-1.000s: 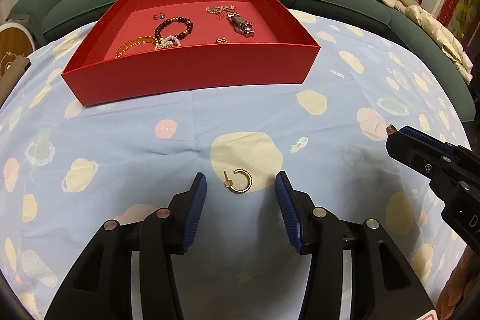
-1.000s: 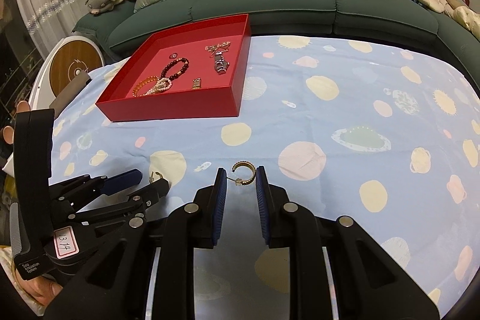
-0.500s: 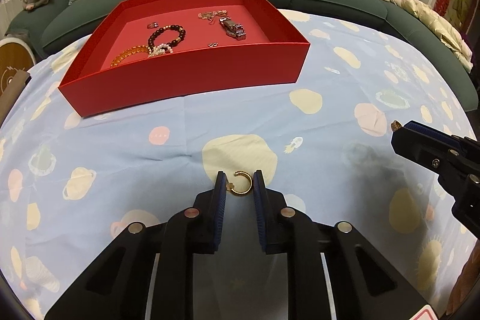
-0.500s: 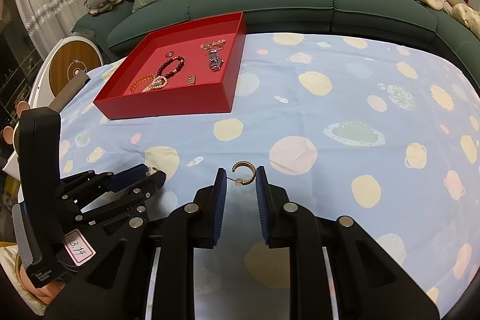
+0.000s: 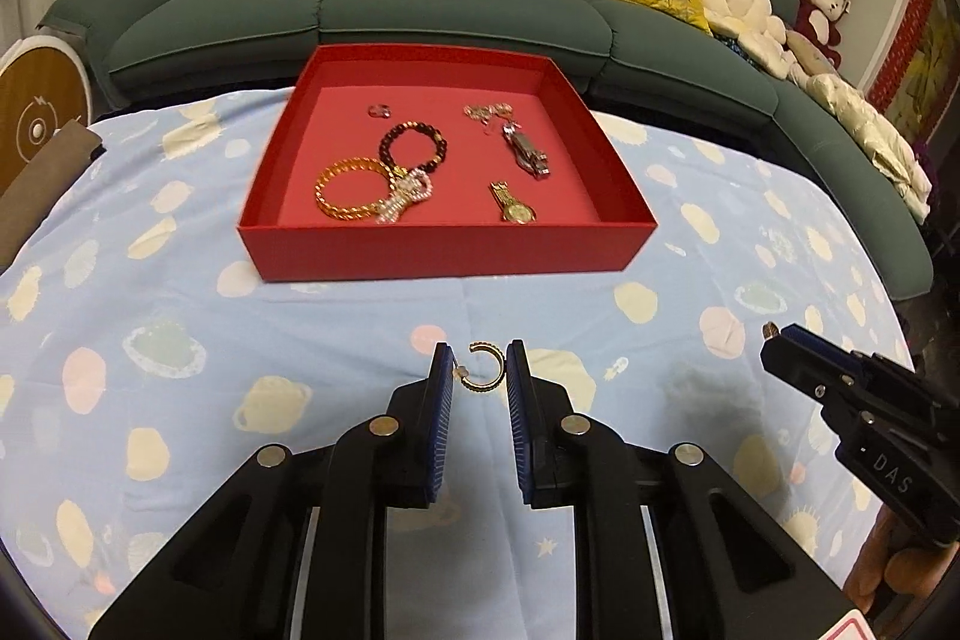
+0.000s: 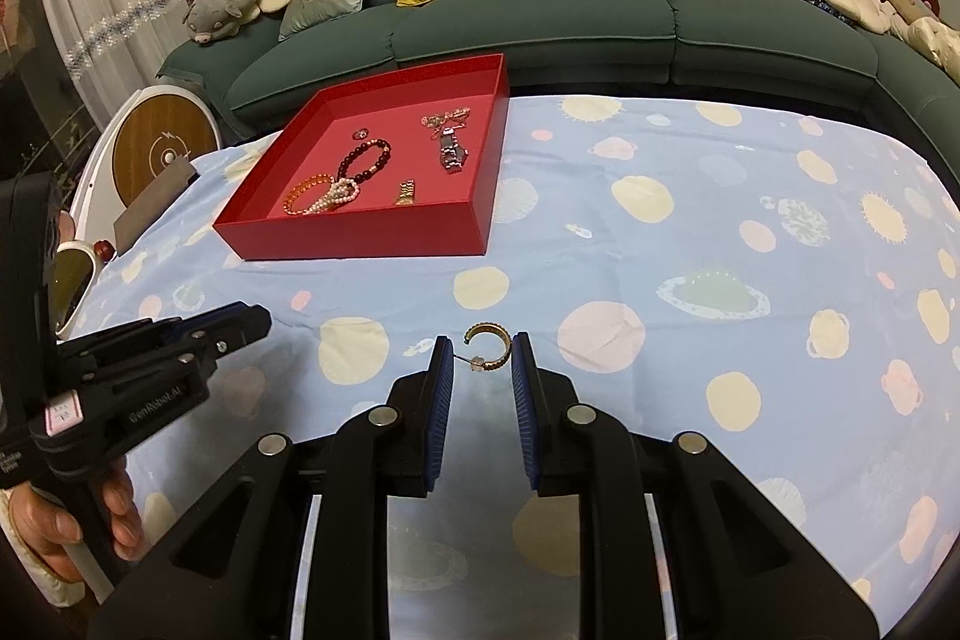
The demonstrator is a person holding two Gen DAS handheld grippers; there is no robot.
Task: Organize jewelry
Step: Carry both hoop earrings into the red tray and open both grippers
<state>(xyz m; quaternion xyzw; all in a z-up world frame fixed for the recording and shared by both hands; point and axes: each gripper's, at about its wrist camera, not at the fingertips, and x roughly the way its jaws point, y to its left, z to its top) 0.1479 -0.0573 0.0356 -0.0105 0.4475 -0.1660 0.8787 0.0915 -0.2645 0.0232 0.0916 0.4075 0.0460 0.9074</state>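
My left gripper (image 5: 479, 370) is shut on a gold hoop earring (image 5: 483, 367) and holds it above the blue tablecloth, in front of the red tray (image 5: 444, 250). My right gripper (image 6: 482, 358) is shut on a second gold hoop earring (image 6: 491, 353), also held above the cloth. The tray (image 6: 360, 241) holds a gold bangle (image 5: 348, 189), a dark bead bracelet (image 5: 415, 145), a pearl piece (image 5: 408, 196), two watches and small pieces. The right gripper shows at the right edge of the left wrist view (image 5: 774, 334); the left gripper shows at the left of the right wrist view (image 6: 252, 322).
The table wears a blue cloth with planet prints (image 5: 180, 340). A green sofa (image 5: 468, 10) with yellow and grey cushions curves behind it, with plush toys at both ends. A round wooden-topped object (image 6: 162, 148) stands at the table's left.
The left gripper closed on its earring and lifted it, rising and drawing level with the tray's middle. The right gripper still holds its earring and has risen a little.
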